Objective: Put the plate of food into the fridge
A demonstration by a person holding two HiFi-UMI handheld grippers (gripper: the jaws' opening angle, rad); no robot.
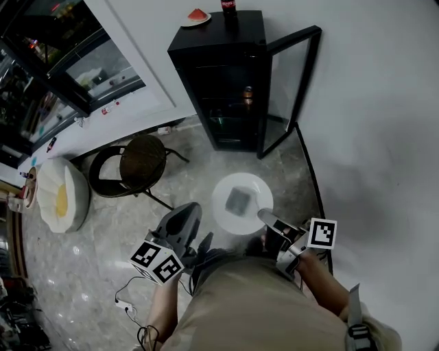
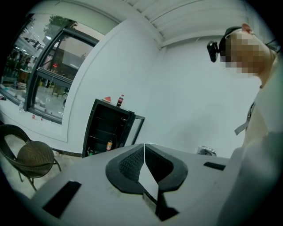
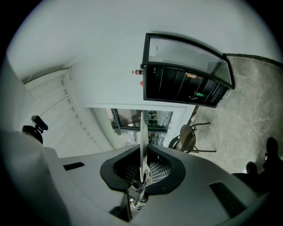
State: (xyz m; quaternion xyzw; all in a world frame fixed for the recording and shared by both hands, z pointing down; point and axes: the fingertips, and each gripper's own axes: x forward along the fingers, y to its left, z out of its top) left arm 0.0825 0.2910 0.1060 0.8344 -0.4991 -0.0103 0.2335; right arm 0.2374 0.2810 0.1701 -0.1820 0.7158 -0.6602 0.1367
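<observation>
The right gripper [image 1: 266, 218] has its jaws clamped on the near rim of a round white plate [image 1: 230, 184]. In the right gripper view the plate shows edge-on, a thin white blade pinched between the black pads. A grey squarish piece of food [image 1: 239, 201] lies at the plate's middle. The left gripper [image 2: 144, 146] is off to the left, clear of the plate, its jaws pressed together with nothing between them.

The plate is held in the air over the pale speckled stone floor [image 1: 89, 253], in front of a small black fridge [image 1: 218, 75] but well short of it. The fridge's glass-paned door [image 1: 293, 75] stands swung open to the right, and a drink can [image 1: 247, 96] sits on a shelf inside. On top of the fridge are a dark cola bottle [image 1: 228, 7] and a slice of watermelon [image 1: 197, 16] on a small dish. Left of the fridge stands a dark wicker chair [image 1: 140, 161] with black metal legs.
</observation>
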